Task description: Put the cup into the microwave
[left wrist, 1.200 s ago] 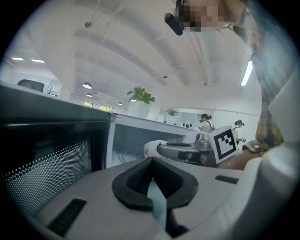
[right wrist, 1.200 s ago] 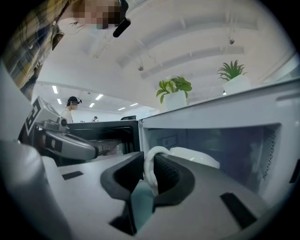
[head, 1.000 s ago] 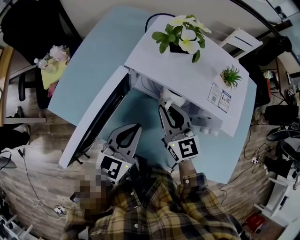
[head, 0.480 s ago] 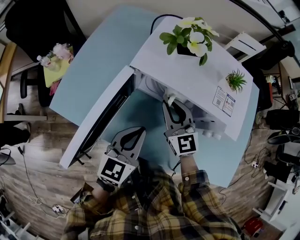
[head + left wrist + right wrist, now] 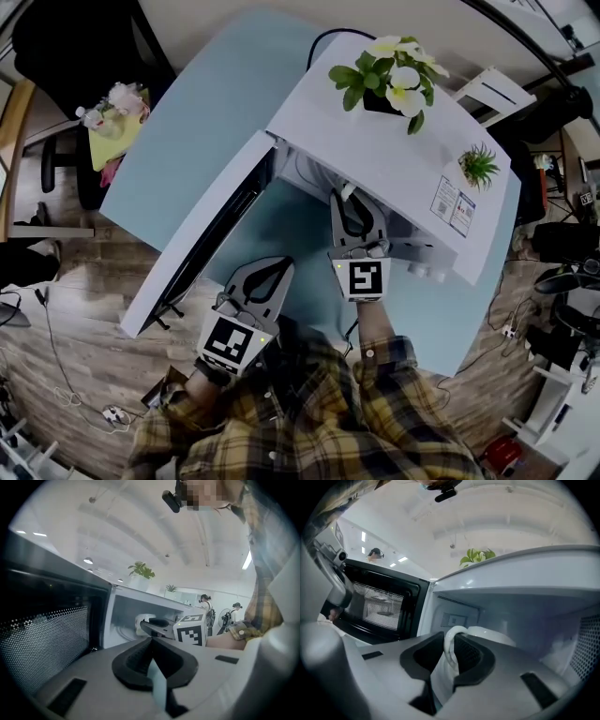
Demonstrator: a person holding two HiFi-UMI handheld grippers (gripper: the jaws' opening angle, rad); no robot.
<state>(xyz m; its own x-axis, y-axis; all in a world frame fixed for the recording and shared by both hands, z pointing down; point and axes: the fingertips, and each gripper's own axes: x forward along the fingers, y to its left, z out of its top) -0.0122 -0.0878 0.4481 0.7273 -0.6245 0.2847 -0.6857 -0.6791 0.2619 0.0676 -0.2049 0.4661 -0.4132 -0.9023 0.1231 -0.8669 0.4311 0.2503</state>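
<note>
The white microwave (image 5: 394, 159) stands on the light blue table (image 5: 216, 103) with its door (image 5: 202, 244) swung open to the left. My right gripper (image 5: 348, 197) reaches into the cavity mouth, shut on the handle of the white cup (image 5: 487, 637). In the right gripper view the handle loop sits pinched between the jaws, with the cup body just ahead inside the cavity. In the head view only a sliver of the cup (image 5: 344, 193) shows under the microwave's top. My left gripper (image 5: 280, 263) rests shut and holds nothing, in front of the open door. From it the cup (image 5: 143, 620) shows inside the cavity.
A pot of white flowers (image 5: 389, 80) and a small green plant (image 5: 478, 167) stand on the microwave's top. A black cable runs behind it. A chair with a yellow cloth and small items (image 5: 108, 122) stands left of the table.
My right gripper has pushed forward with the cup, deeper into the microwave's opening, and has rolled more upright. The left gripper has stayed where it was.
</note>
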